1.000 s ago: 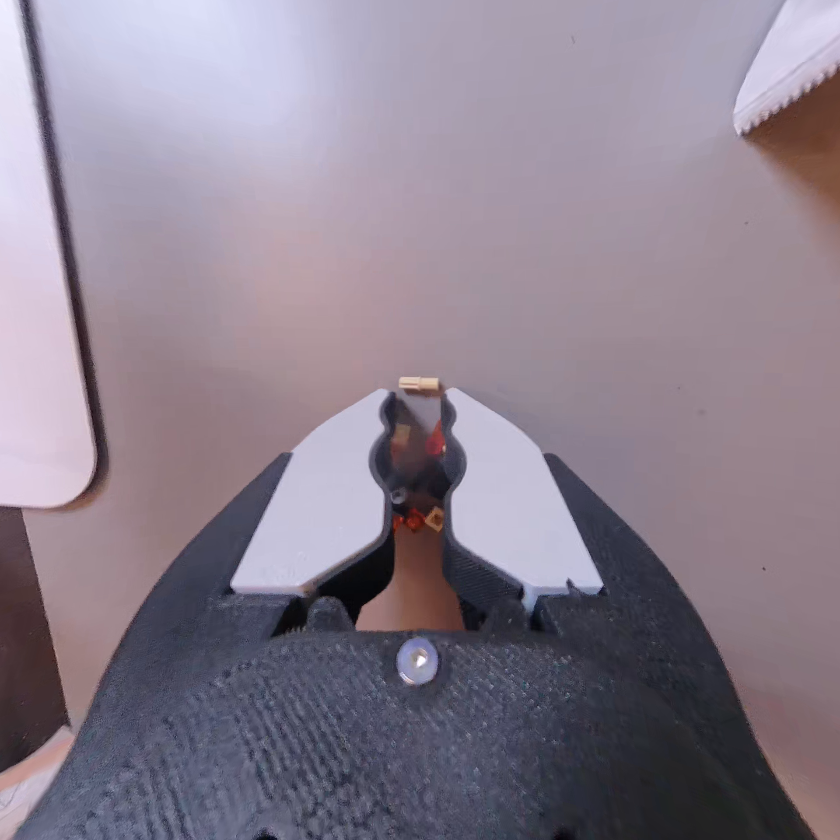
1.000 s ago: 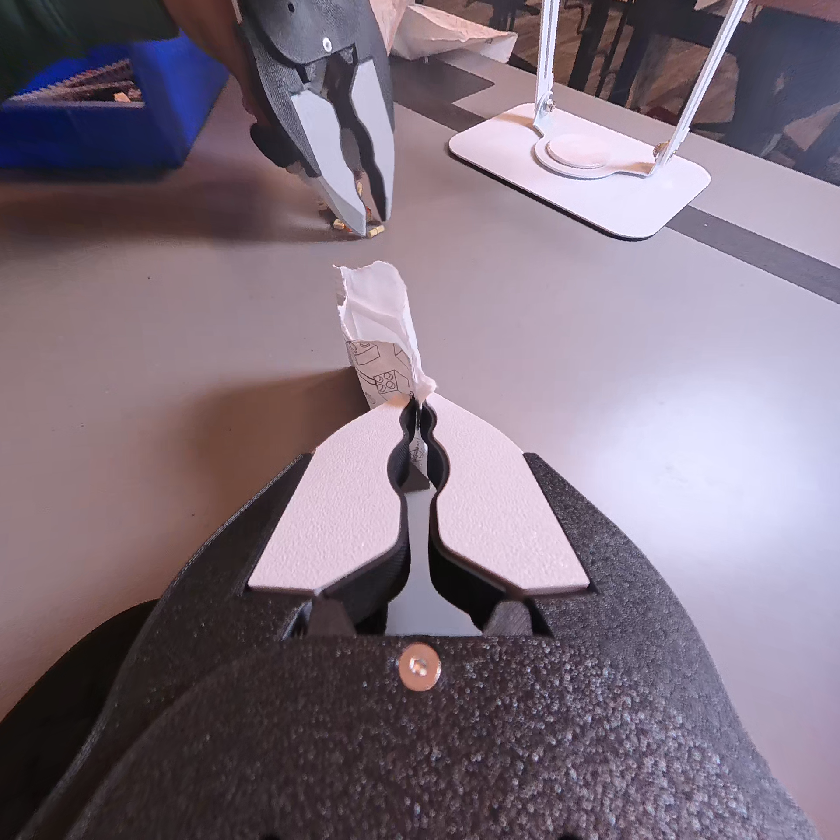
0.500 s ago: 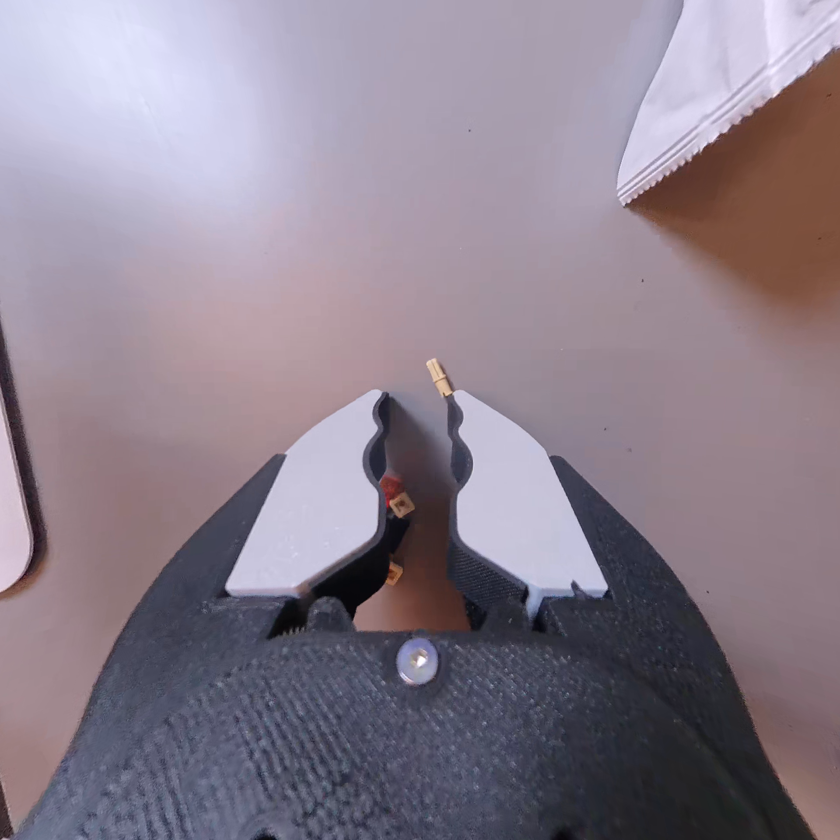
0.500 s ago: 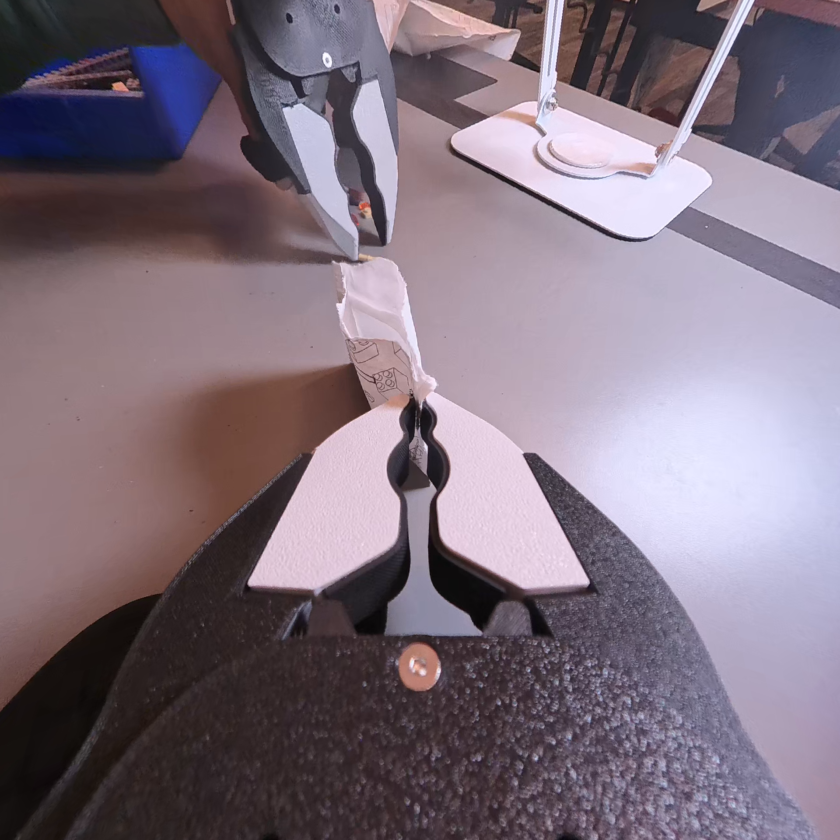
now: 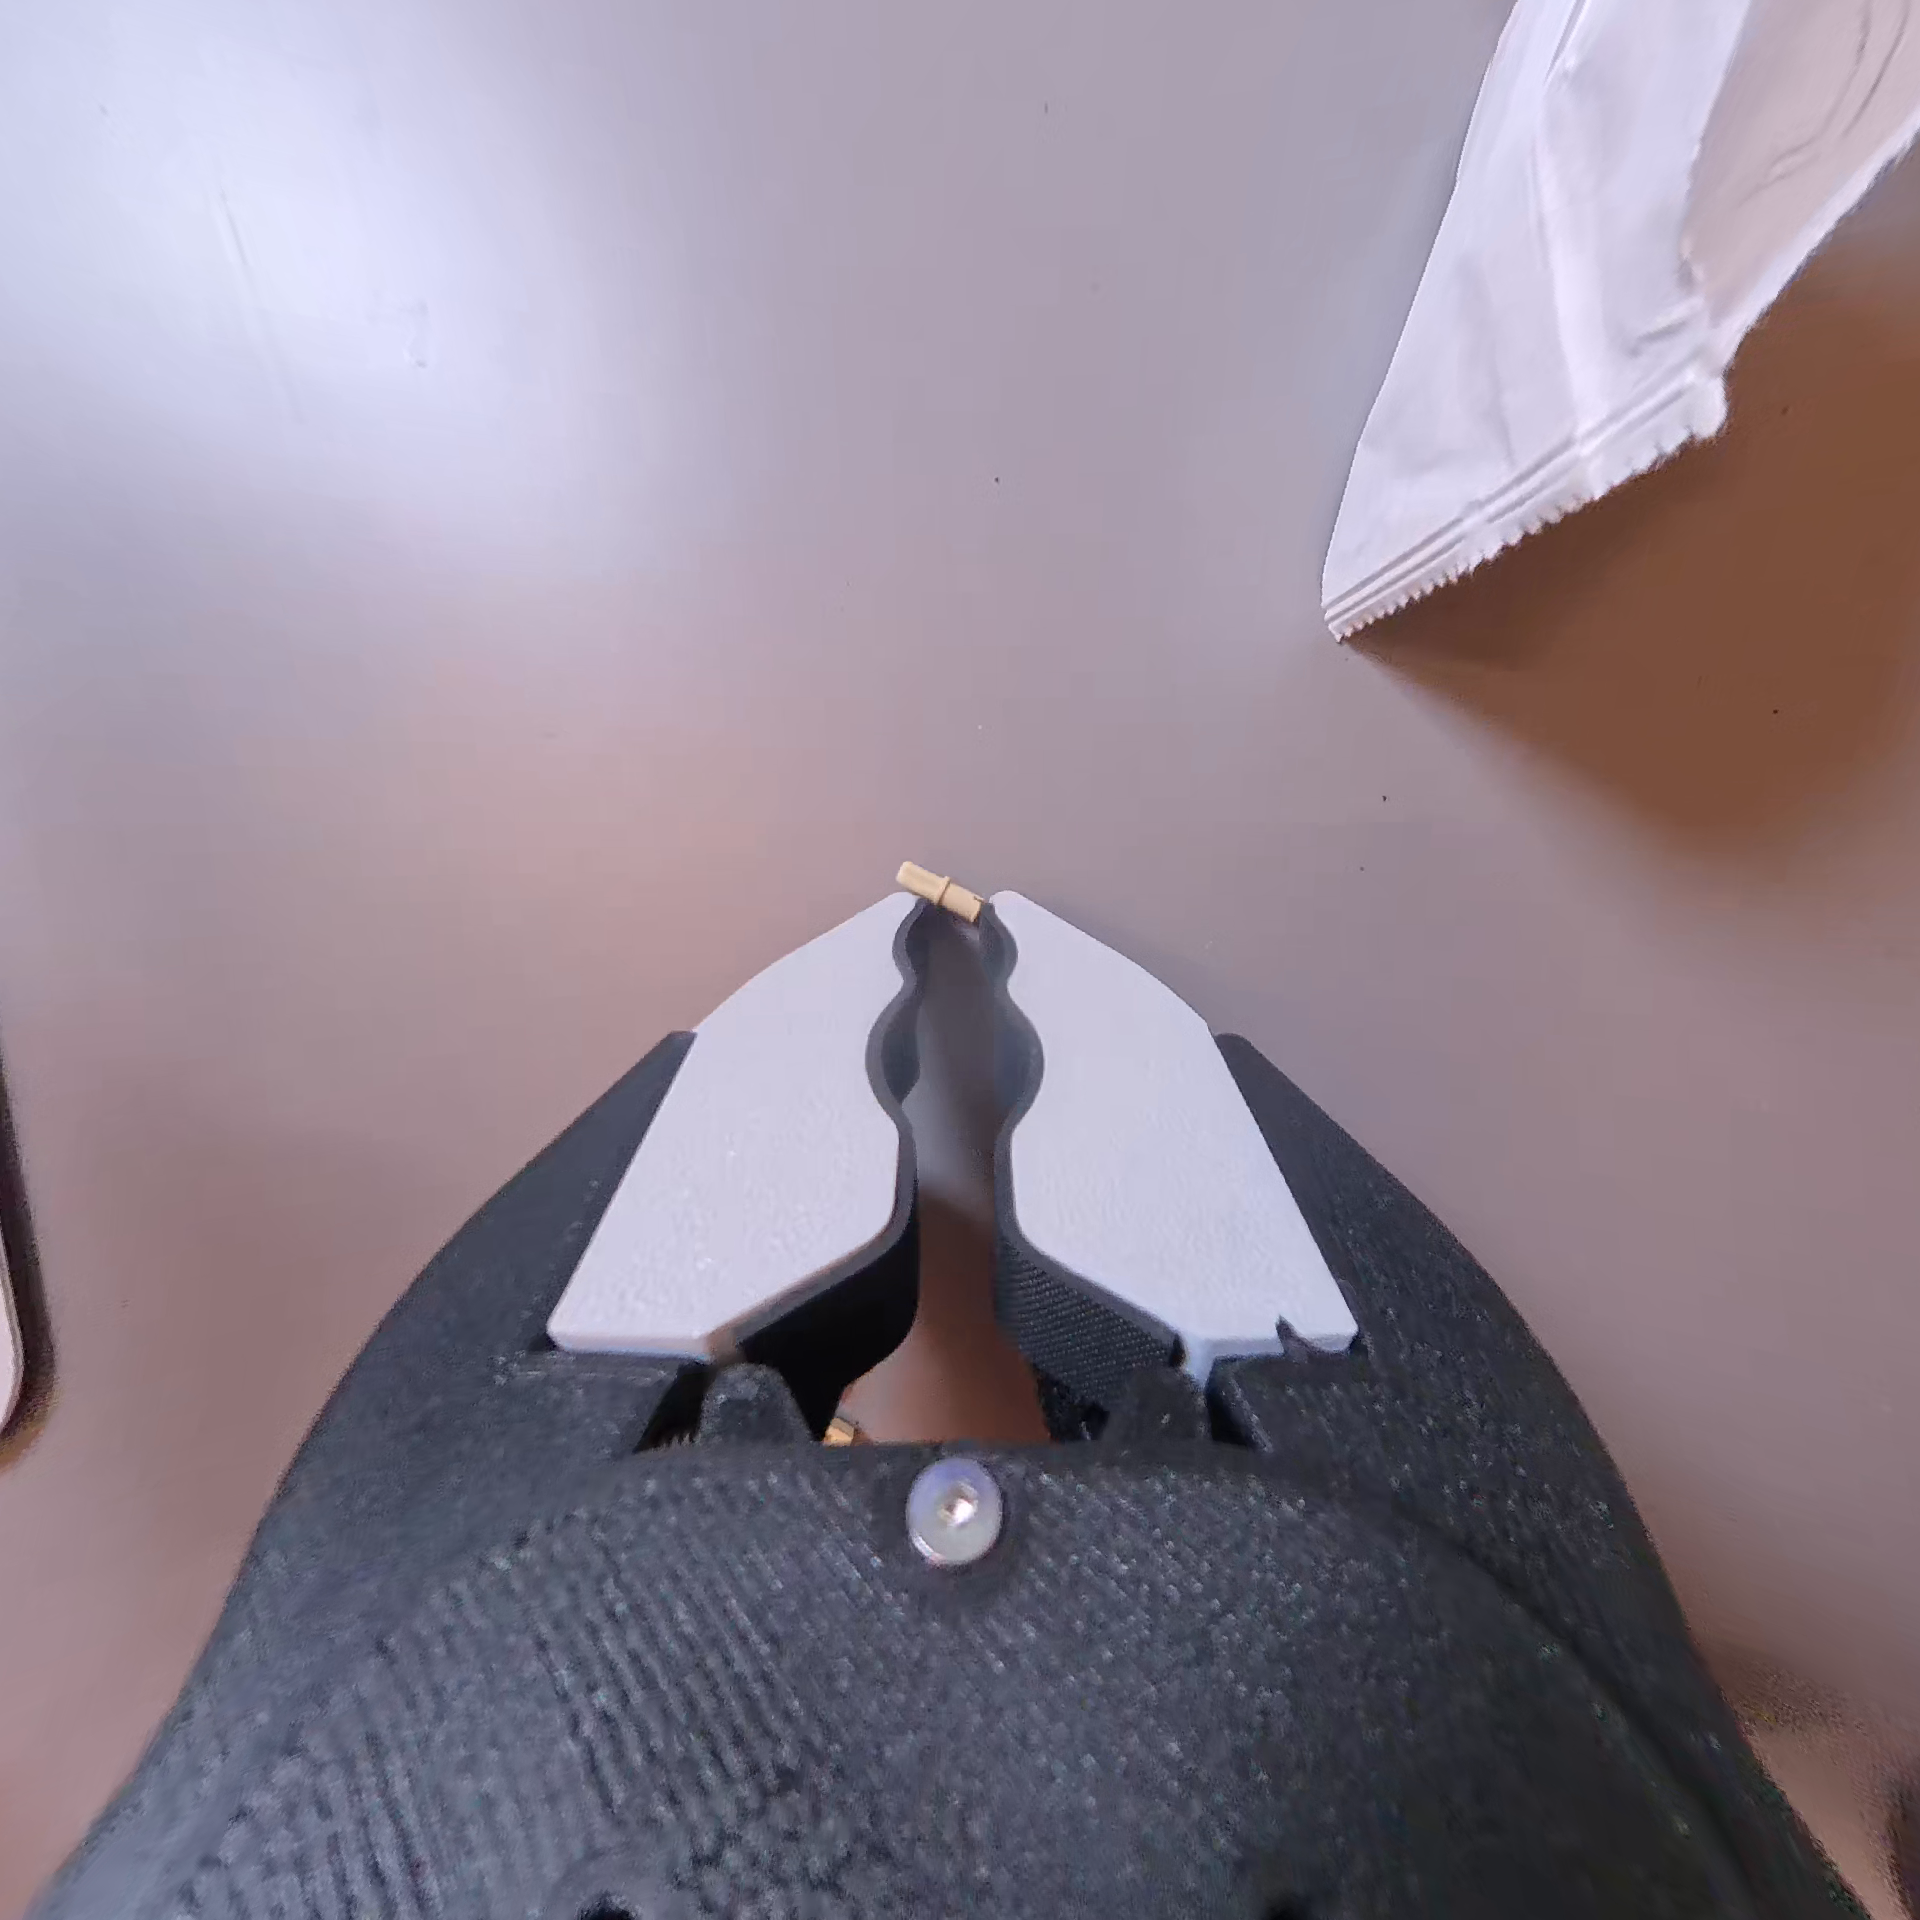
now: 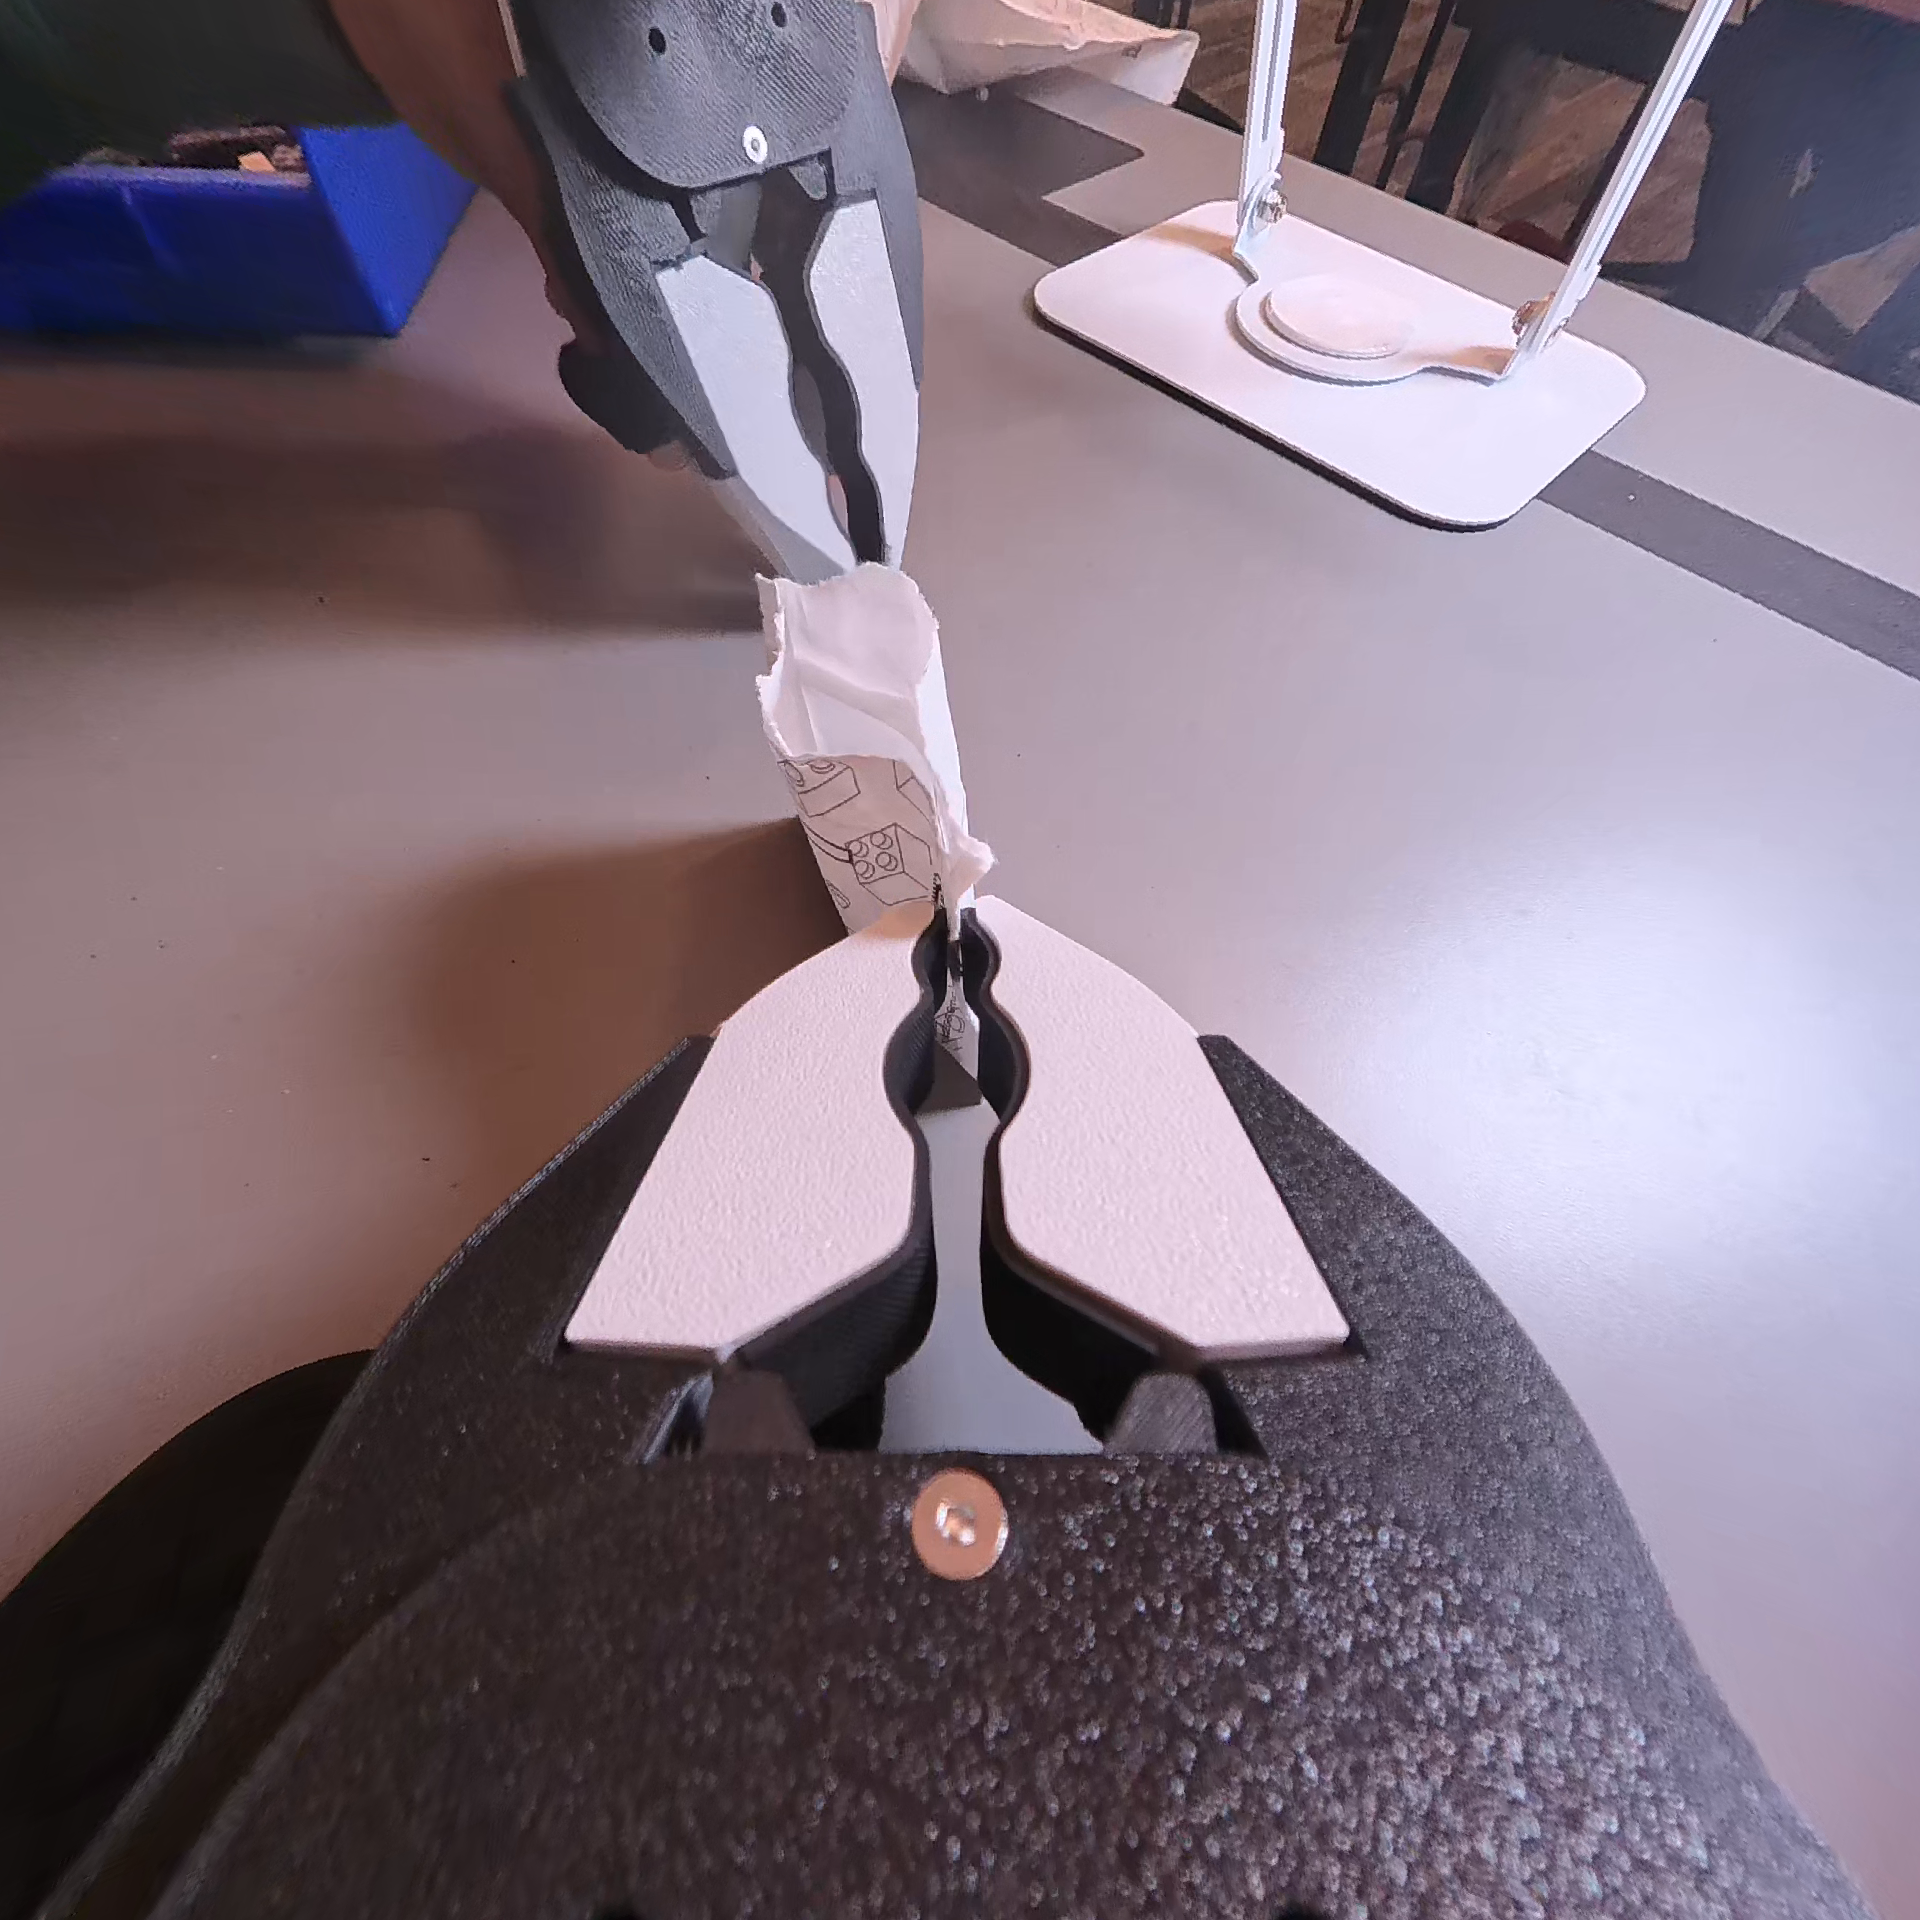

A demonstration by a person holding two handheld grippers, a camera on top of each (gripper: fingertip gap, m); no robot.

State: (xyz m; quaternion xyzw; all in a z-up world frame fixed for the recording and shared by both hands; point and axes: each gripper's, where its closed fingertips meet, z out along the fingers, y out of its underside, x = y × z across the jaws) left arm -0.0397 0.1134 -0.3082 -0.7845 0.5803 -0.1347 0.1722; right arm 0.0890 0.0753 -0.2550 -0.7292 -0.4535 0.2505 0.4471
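My left gripper points down at the grey table, its jaws nearly together. A small tan pin sits askew across its very tips, touching both pads. In the right wrist view the left gripper hangs just behind the top of a paper bag, its tips partly hidden by the bag. My right gripper is shut on the lower end of that white paper bag, which has brick drawings and a torn open top and stands up from the jaws.
A white bag with a serrated edge hangs at the top right of the left wrist view. A blue bin stands at the back left, a white lamp base at the back right, another white bag behind. A dark strip crosses the table. Some 15 cm of space lies between my two pairs of fingers.
My left gripper opened wider, moved toward the bag with the tan pin staying at its tips, then closed on it. Small red and tan pieces have left its view. The right gripper kept still.
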